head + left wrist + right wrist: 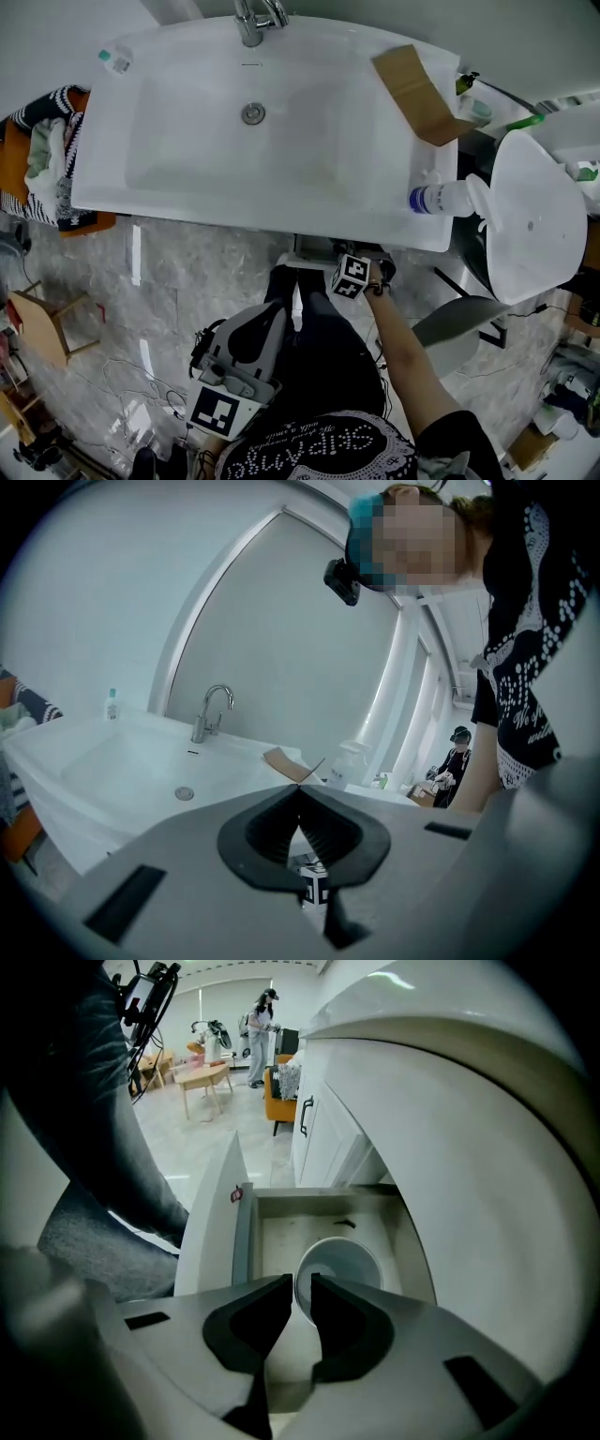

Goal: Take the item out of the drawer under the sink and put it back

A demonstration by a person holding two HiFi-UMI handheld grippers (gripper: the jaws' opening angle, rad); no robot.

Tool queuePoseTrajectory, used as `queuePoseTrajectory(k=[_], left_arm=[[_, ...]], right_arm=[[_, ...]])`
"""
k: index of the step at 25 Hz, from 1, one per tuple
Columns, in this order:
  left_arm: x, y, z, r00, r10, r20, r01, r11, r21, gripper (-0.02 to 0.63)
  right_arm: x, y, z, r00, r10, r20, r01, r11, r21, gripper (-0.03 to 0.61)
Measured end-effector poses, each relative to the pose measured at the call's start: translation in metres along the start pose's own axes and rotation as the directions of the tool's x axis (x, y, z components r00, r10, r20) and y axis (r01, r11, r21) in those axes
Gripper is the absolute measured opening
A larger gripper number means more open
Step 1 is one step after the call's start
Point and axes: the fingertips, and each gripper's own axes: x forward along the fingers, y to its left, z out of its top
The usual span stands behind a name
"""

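A white cup stands on the floor of the open drawer under the white sink. My right gripper points steeply down into the drawer. Its jaws stand a little apart, with the cup's near-left rim in the gap and no press that I can see. In the head view only its marker cube shows below the sink's front edge. My left gripper hangs back by the person's legs, shut and empty, its tips touching and aimed across the sink.
On the sink's rim are a tap, a folded brown cardboard piece, a lying white bottle and a small bottle. A white toilet stands at the right, an orange seat with cloths at the left.
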Motion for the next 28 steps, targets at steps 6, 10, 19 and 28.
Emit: queuePoseTrajectory(k=[6,10,19,28], left_arm=[[0.002,0.004,-0.003,1.0,0.011,-0.013,-0.012,1.0,-0.027,0.0],[0.004,0.004,-0.006,1.0,0.006,-0.029,-0.007,0.999,-0.037,0.0],[0.004,0.005,-0.009,0.999,-0.037,-0.035,0.035,0.998,-0.051,0.0],[-0.003,-0.001,-0.009,0.988,-0.153,-0.023,0.152,0.988,-0.023,0.0]], right_arm=[[0.017,0.002,-0.006,0.999,0.017,-0.038,-0.018,0.999,-0.035,0.052],[0.024,0.0,-0.005,0.999,0.016,-0.049,-0.018,0.999,-0.043,0.051],[0.007,-0.004,0.004,0.999,-0.04,-0.031,0.039,0.999,-0.017,0.025],[-0.032,-0.003,0.01,0.989,-0.148,0.013,0.145,0.978,0.152,0.025]])
